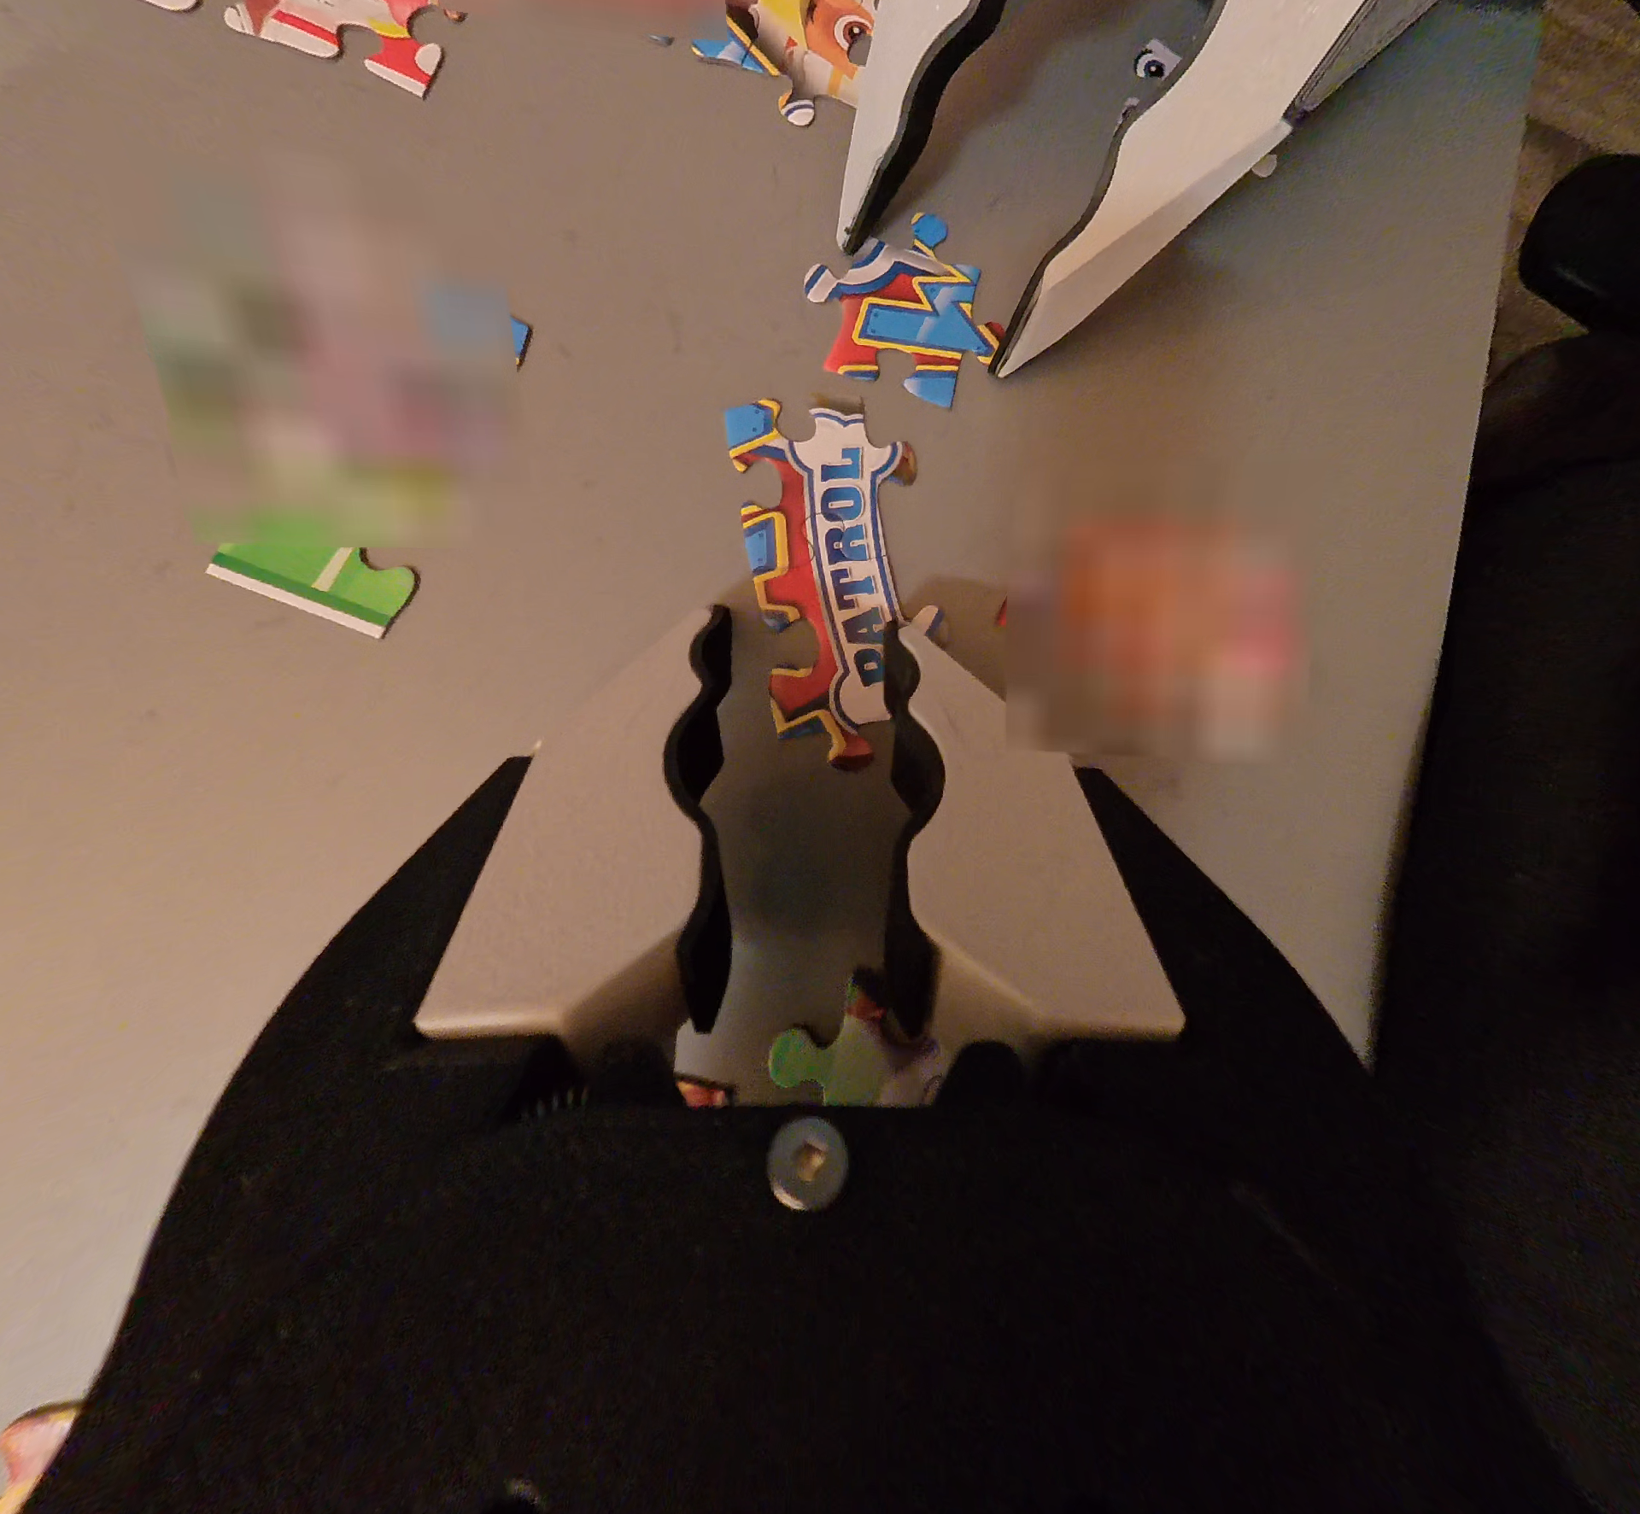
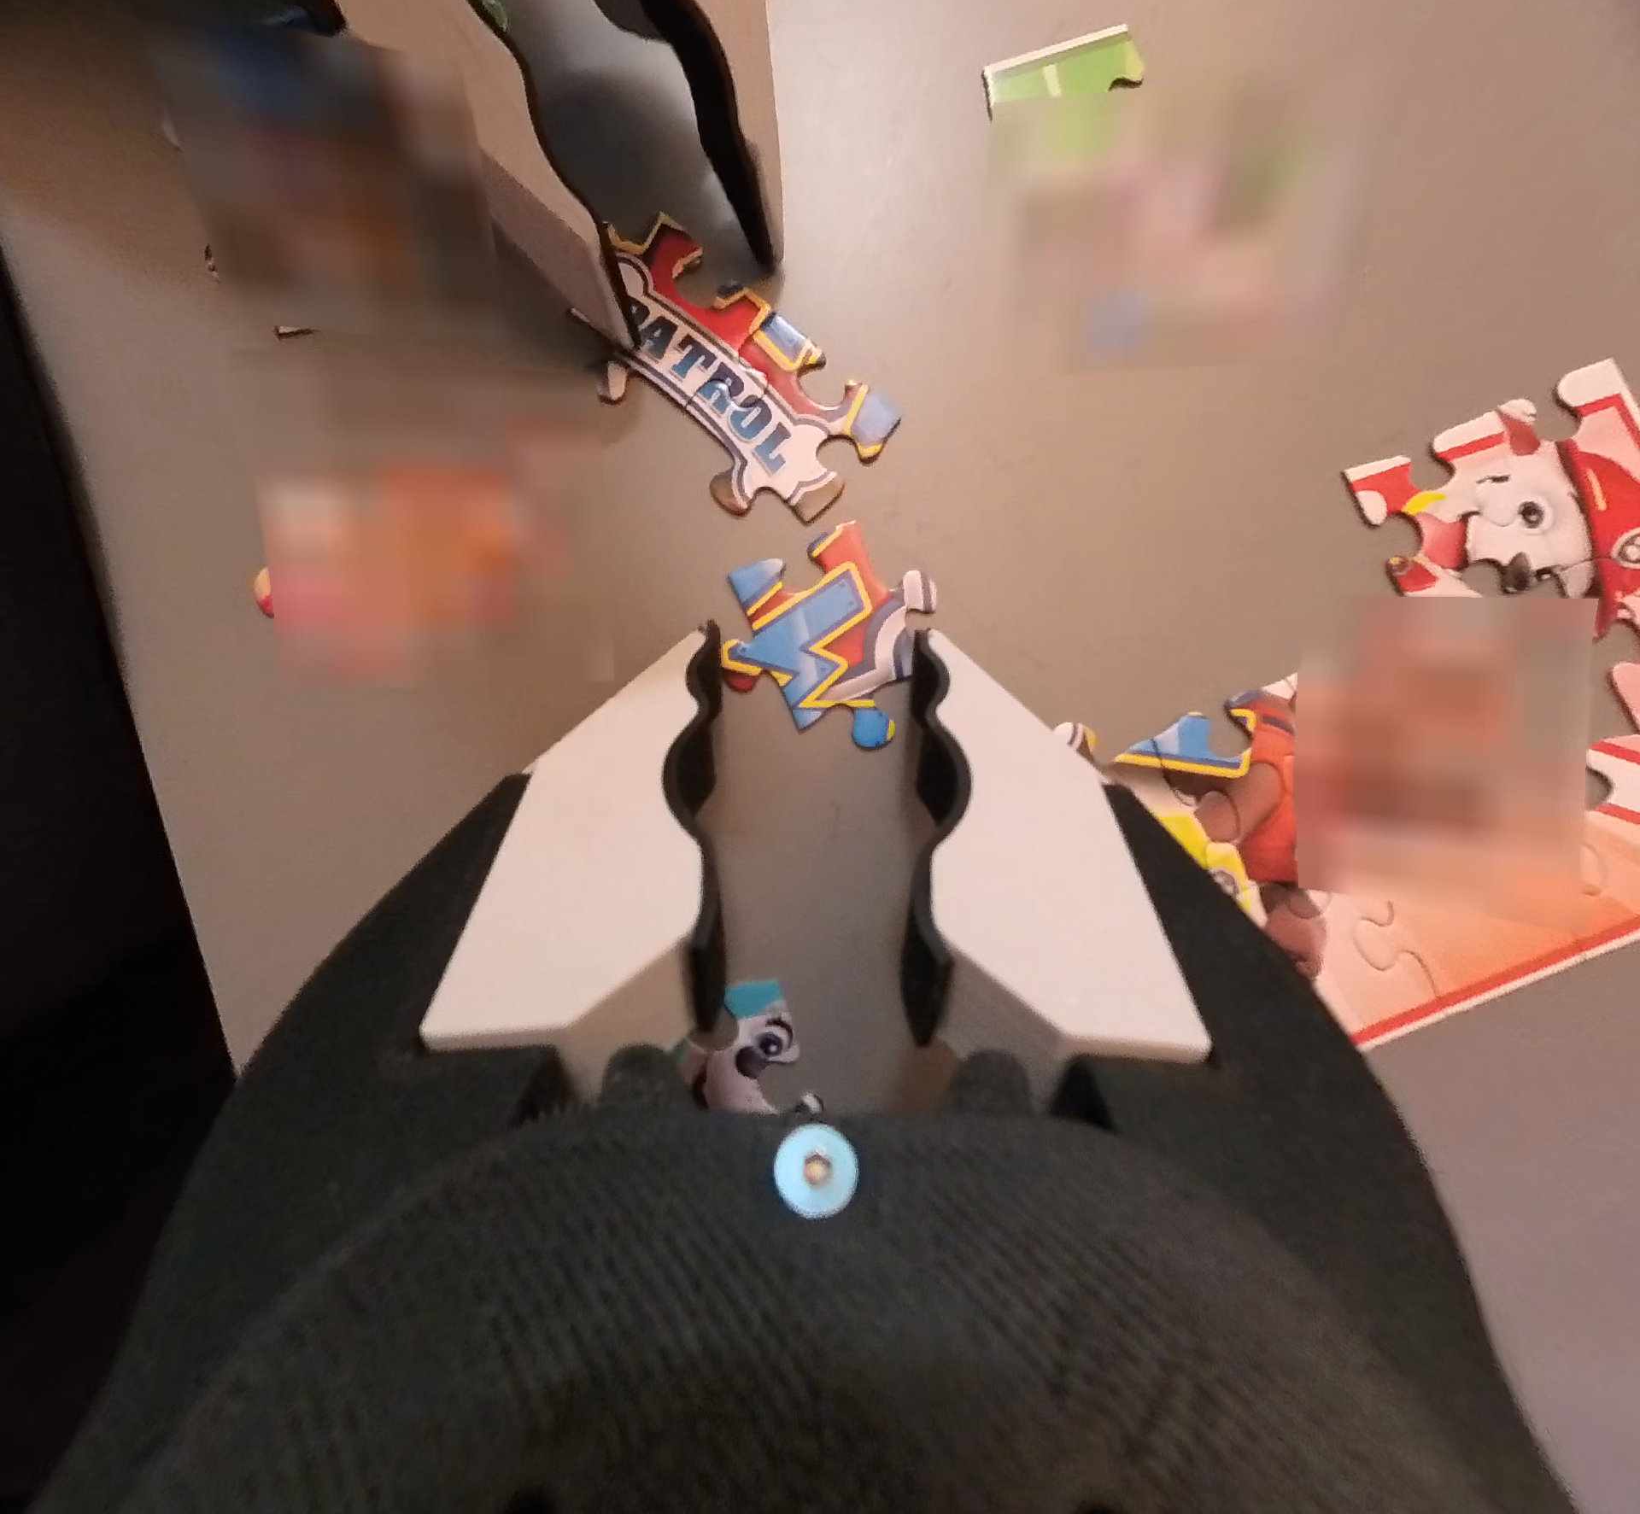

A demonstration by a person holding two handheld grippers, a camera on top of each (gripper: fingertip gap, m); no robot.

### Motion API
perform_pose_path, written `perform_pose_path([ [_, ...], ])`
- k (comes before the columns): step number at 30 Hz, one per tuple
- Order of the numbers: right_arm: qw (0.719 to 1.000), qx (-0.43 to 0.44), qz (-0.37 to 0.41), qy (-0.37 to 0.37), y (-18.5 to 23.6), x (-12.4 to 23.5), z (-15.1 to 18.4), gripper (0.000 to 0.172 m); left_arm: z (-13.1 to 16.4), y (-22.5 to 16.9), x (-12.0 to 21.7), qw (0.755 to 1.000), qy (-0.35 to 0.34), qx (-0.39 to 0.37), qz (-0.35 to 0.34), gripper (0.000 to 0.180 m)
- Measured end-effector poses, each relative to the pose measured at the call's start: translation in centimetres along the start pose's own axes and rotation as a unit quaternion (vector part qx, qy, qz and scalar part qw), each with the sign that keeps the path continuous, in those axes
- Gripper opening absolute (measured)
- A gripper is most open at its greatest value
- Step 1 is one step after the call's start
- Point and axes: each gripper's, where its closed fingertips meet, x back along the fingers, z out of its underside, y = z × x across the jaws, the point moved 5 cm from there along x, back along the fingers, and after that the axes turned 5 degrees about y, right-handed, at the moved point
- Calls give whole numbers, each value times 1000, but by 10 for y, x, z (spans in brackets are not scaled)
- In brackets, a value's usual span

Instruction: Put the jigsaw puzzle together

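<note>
A strip of two joined puzzle pieces (image 1: 843,531) with a white banner, red and blue lies flat on the grey table (image 1: 550,167). My left gripper (image 1: 808,633) is open over its near end. One finger (image 1: 901,673) stands on the strip's edge, and a gap shows between the other pad and the strip. The right wrist view shows the strip (image 2: 754,416) under that gripper (image 2: 692,300). My right gripper (image 2: 812,642) is shut on a single blue, red and yellow puzzle piece (image 2: 825,637) lying flat on the table, with both pads at its edges. The left wrist view shows this piece (image 1: 914,318) and gripper (image 1: 923,305) too.
A red and white cluster of joined pieces (image 2: 1526,513) lies at the right. A larger assembled section (image 2: 1242,877) is beside my right gripper. A green piece (image 1: 311,584) lies at the left. The table's edge (image 1: 1464,495) runs close on the right. Loose pieces lie under both grippers. Tip to tip, the grippers are about 8 cm apart.
</note>
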Motion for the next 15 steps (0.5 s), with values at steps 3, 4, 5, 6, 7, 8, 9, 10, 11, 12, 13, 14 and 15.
perform_pose_path([
  [3,1000,-22,-12,-16,-2,0,0,41,1,3,1,1000,-1,-1,-9,32],
  [4,999,-28,-15,-20,-2,0,0,41,1,5,1,1000,-1,1,-12,32],
  [5,999,-32,-17,-23,-3,0,-1,41,1,7,2,1000,-2,4,-16,33],
  [6,999,-33,-17,-25,-4,0,-1,41,2,9,3,1000,-3,7,-25,33],
  [7,999,-34,-16,-26,-4,0,-1,41,2,13,4,999,-4,11,-36,33],
  [8,999,-34,-16,-27,-5,-1,-2,41,2,16,5,999,-6,14,-48,32],
  [9,999,-35,-15,-28,-6,-1,-3,42,2,19,6,998,-7,17,-58,32],
  [10,999,-35,-14,-29,-6,-2,-3,42,1,21,8,998,-10,21,-66,32],
  [11,999,-36,-13,-30,-7,-2,-4,42,-1,22,9,997,-17,25,-69,32],
  [12,999,-36,-12,-31,-8,-3,-4,42,-4,21,10,997,-25,28,-65,32],
  [13,999,-37,-12,-33,-10,-3,-5,42,-7,18,10,997,-33,29,-56,32],
  [14,999,-39,-11,-35,-11,-3,-6,42,-9,14,9,998,-40,28,-47,32],
  [15,998,-40,-12,-39,-12,-3,-7,41,-11,11,7,998,-41,23,-43,32],
])
